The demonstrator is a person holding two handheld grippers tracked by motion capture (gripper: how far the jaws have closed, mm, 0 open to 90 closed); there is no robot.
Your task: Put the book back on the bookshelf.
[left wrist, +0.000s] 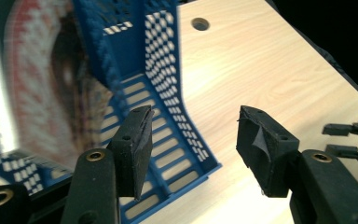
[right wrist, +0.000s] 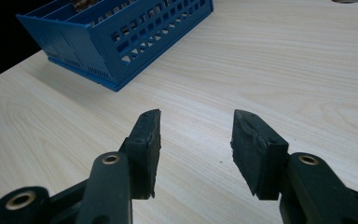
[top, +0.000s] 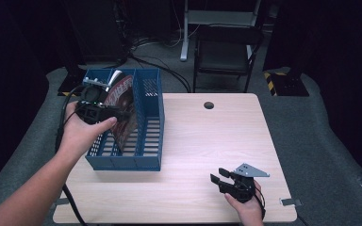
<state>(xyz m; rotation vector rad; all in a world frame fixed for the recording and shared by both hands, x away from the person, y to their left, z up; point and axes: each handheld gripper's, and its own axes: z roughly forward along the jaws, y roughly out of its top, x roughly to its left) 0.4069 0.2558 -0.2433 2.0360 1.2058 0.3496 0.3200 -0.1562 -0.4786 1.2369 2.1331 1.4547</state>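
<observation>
A blue three-slot file rack (top: 148,141) stands on the left part of the wooden table (top: 207,141). A magazine with a reddish cover (top: 125,101) leans tilted in its middle slot; it looks blurred in the left gripper view (left wrist: 42,84). My left gripper (top: 117,113) hovers over the rack's left side beside the magazine, open (left wrist: 193,121), with nothing between its pads. My right gripper (top: 218,175) rests low near the table's front right, open (right wrist: 196,121) over bare wood, pointing toward the rack (right wrist: 121,37).
A round cable hole (top: 209,105) sits near the table's far edge. A dark folding chair (top: 226,52) stands beyond the table. Bare tabletop stretches between the rack and the right gripper. Cables trail off the left side.
</observation>
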